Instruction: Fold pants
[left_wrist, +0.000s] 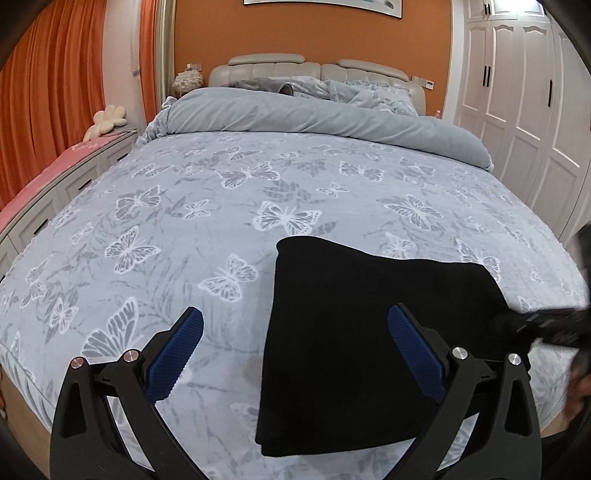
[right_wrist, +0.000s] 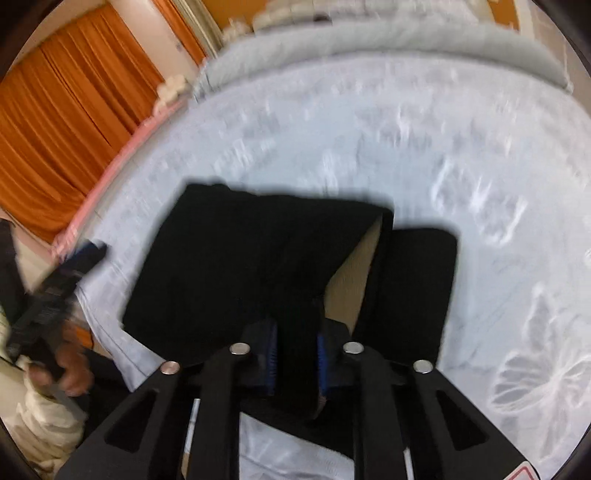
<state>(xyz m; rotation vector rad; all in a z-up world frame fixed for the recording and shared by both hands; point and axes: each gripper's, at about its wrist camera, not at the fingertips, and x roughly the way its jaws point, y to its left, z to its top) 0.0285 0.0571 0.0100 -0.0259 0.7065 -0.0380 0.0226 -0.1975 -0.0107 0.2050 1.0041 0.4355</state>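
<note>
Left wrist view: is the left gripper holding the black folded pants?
No, the left gripper stands wide open, its blue pads clear of the black folded pants on the butterfly-print bedspread.

Left wrist view is sharp and evenly lit, soft indoor light, barely any shadows, though the right gripper (left_wrist: 546, 325) smears at its edge. Right wrist view is badly motion-blurred; the bedspread (right_wrist: 406, 140) ahead streaks. Both bend hard with dark fisheye corners.

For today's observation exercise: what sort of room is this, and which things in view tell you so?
Most likely a home bedroom. A made bed with a butterfly-print cover fills the view, with a padded headboard behind it and white wardrobe doors along one wall.
</note>
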